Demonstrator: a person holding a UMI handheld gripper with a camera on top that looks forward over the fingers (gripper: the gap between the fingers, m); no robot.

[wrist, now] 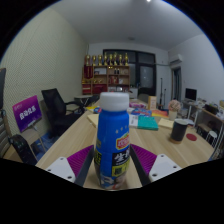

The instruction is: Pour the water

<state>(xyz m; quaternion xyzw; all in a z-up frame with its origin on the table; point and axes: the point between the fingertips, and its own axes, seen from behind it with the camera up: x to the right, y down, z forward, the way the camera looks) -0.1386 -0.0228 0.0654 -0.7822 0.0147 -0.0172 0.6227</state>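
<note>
Here, one blue bottle (112, 140) upright, apparently clamped in the tongs (112, 166), one dark cup (179, 129) beyond.

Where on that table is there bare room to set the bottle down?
Bare table lies left of the blue bottle, which the gripper holds, and between bottle and dark cup. Farther back it is crowded with books.

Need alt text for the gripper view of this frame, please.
A blue bottle with a white cap stands upright between the gripper's pink-padded fingers, above a wooden table. Beyond it are a dark cup, scattered items, office chairs and a shelf.
</note>
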